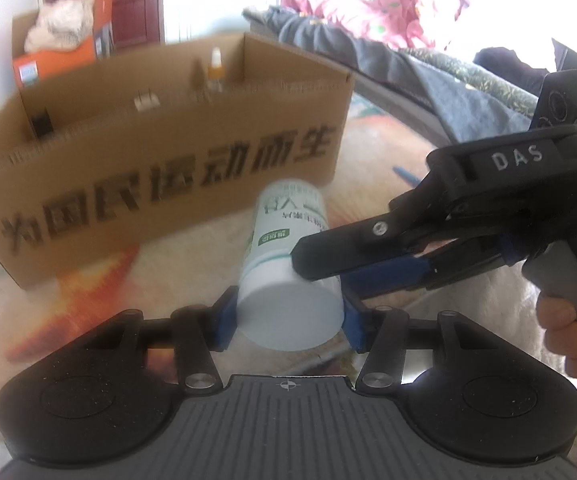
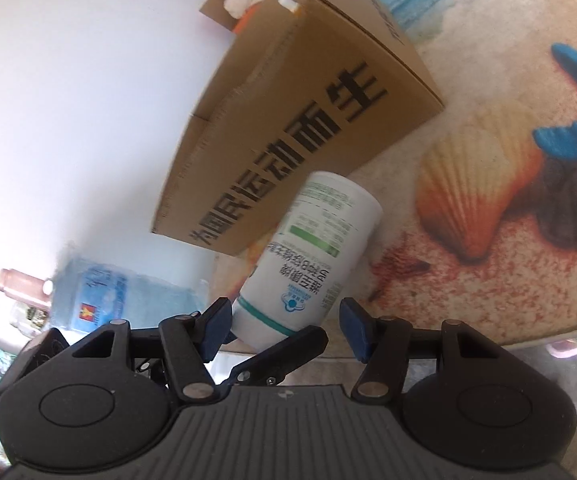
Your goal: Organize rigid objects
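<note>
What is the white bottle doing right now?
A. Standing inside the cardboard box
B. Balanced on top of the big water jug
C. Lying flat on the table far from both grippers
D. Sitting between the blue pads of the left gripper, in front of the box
D: in the left wrist view the white bottle sits between the left gripper's blue pads, with the cardboard box behind it.
</note>
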### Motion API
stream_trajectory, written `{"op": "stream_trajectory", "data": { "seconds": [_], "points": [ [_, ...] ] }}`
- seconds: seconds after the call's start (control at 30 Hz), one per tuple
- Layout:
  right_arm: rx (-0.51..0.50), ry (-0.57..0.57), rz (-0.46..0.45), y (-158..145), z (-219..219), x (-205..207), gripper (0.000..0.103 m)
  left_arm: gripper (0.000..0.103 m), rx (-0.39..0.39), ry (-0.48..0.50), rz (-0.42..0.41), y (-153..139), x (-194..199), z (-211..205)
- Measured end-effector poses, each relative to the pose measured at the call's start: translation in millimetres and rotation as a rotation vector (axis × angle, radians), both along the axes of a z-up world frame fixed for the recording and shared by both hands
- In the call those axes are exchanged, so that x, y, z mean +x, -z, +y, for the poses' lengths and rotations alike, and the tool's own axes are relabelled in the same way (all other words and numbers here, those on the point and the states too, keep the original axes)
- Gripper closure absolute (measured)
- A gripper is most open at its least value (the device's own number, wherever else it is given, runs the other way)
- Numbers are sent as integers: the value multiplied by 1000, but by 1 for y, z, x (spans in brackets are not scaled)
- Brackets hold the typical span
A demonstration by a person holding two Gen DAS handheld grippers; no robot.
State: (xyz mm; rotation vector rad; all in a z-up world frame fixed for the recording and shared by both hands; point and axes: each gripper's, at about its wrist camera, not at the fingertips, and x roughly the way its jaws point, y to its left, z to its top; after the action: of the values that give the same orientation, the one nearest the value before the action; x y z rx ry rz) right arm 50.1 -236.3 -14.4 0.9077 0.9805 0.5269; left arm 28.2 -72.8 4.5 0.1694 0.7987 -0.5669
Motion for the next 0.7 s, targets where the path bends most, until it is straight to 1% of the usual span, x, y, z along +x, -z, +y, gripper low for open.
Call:
{"op": "stream_trajectory", "data": {
  "seconds": [0.1,0.33,0.53,0.7],
  "points": [
    [20,27,-33,-9,-7,3,40,50,30,-3,-54,-10,2,-3],
    [44,129,-76,-18,-31,7,40,50,21,-7,-121,-29,22,-7],
    [46,192,-80,-14,-48,7,40,52,41,-8,-128,-30,39,-14],
    [35,208,-85,-13,-58,7,40,54,28,-7,-121,-28,37,-13]
  ]
}}
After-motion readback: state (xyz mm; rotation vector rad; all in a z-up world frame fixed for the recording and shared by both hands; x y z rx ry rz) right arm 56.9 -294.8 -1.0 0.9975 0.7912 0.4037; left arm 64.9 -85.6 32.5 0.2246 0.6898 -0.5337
